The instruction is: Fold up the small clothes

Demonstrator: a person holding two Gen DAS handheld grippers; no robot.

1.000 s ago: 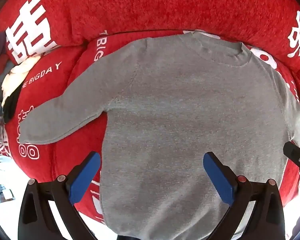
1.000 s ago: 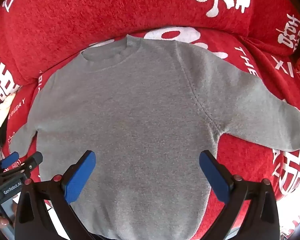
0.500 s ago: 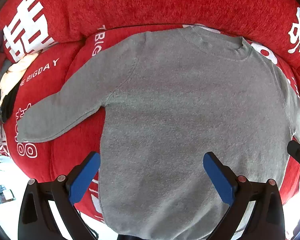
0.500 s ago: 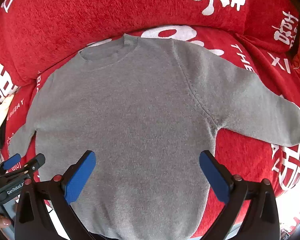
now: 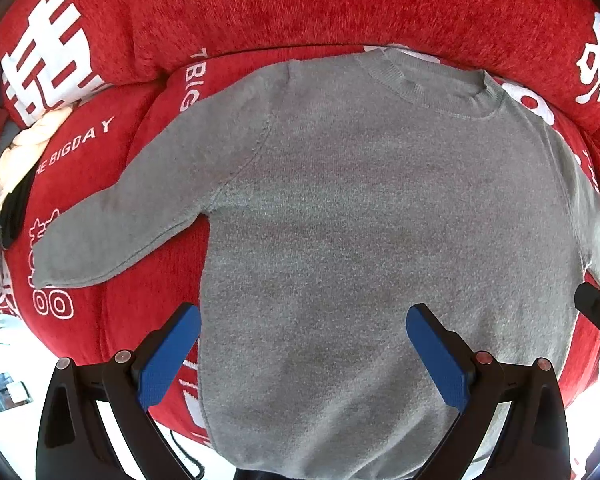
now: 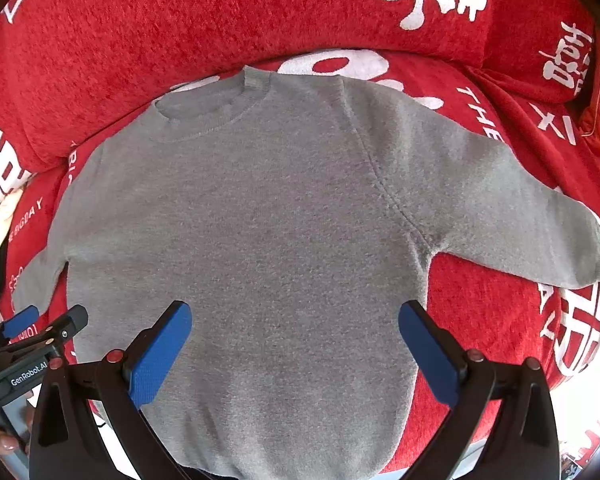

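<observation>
Left wrist view: a grey sweater (image 5: 360,220) lies flat, front up, on a red cover (image 5: 300,4) printed with white characters, collar (image 5: 432,84) toward the back cushion. Its sleeve (image 5: 124,220) on this side stretches out and down over the red cover, the cuff near a white "00" print. The left gripper (image 5: 303,344) hangs above the sweater's lower body with its blue pads (image 5: 168,356) spread wide, nothing between them. One pad is over the sweater's side edge, the other over the grey cloth. At the far edge a cream and dark bundle (image 5: 14,168) sits on the cover. The tip of the other gripper shows at the right border, beside the second sleeve.

Right wrist view: the same sweater (image 6: 260,240) fills the middle, its other sleeve (image 6: 520,216) stretched out over the cover (image 6: 180,20). The right gripper (image 6: 294,340) hovers over the lower body, its pads (image 6: 158,356) spread wide and empty. The left gripper (image 6: 40,328) appears at the lower left, near the first sleeve's cuff.
</observation>
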